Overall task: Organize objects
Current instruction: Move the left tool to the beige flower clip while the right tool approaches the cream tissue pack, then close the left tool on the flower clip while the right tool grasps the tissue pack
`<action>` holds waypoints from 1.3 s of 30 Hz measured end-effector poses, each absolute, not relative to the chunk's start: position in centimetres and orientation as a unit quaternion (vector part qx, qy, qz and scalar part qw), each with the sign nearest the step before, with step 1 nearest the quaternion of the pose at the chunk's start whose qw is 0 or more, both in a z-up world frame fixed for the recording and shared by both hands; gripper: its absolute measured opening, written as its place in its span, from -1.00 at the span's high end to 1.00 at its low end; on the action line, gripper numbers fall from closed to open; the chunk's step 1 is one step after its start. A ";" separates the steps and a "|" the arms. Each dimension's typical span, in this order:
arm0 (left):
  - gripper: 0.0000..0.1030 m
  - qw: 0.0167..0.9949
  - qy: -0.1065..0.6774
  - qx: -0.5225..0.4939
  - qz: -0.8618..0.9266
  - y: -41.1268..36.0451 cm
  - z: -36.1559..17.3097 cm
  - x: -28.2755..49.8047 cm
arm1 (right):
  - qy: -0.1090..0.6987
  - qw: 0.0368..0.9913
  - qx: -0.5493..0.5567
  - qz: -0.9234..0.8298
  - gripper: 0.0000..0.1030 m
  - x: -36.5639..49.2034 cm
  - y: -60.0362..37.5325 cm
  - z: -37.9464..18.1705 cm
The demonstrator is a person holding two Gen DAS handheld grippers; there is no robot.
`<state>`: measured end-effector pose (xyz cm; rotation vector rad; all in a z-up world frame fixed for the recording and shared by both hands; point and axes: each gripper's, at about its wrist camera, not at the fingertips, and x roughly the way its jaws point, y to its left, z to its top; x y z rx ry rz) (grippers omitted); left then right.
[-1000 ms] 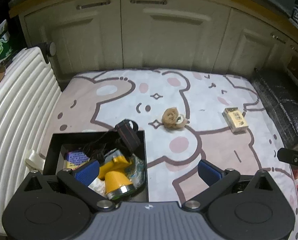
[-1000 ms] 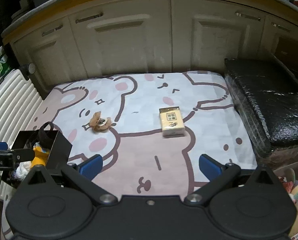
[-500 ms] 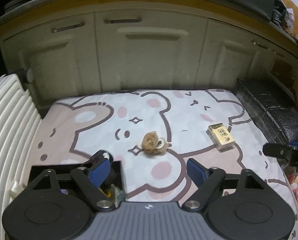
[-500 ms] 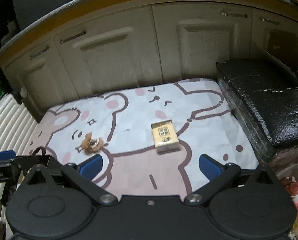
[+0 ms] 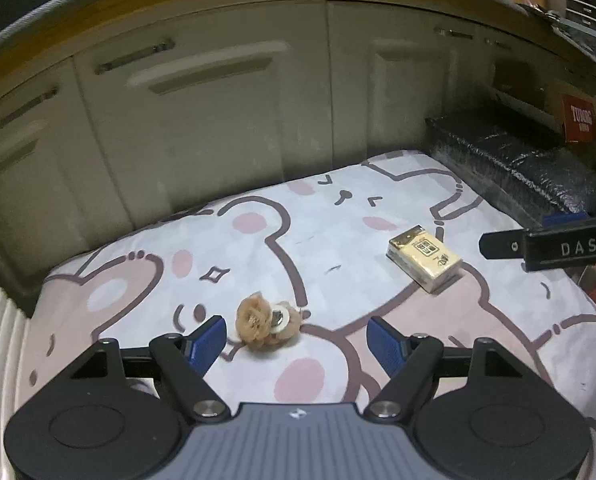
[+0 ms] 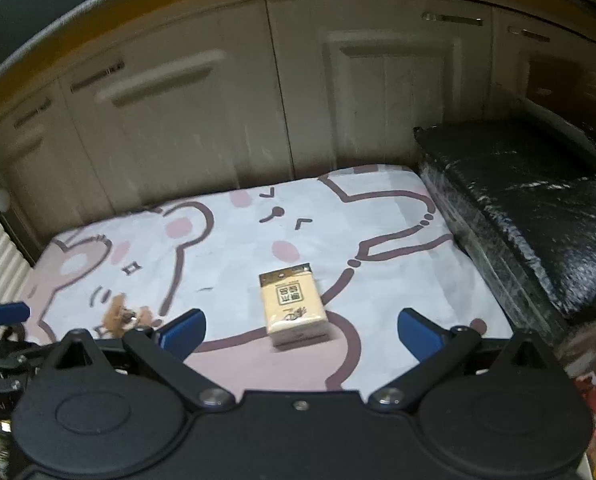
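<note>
Left gripper (image 5: 295,334) has its blue jaws partly apart; they have just been narrowing, with nothing pressed between them. The brown fluffy hair tie (image 5: 265,323) lies on the sheet just ahead of the fingertips, nearer the left finger, not yet touched. A second ago this camera looked down on a black bin full of oddments; that bin is now out of its view, and the hair tie sits much closer, so the hand has swung over toward it. My reading: this is the approach to a pick, and the narrowing is a pre-shaping for a small soft thing.

Right gripper (image 6: 300,334) stands wide open and empty, with the yellow tissue pack (image 6: 293,305) lying flat just beyond the gap between its fingers. That pack too looms nearer than before.

Farther off, the bear-print sheet (image 5: 338,216) runs back to cream cabinet doors (image 5: 217,128), with a black wrapped cushion (image 6: 530,200) along its right edge.
</note>
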<state>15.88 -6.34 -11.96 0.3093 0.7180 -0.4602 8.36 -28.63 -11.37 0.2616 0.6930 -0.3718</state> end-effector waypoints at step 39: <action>0.36 0.845 0.455 0.144 -0.241 -7.0 -19.3 24.8 | 0.433 0.883 0.103 -0.148 -0.04 16.3 -29.8 -18.4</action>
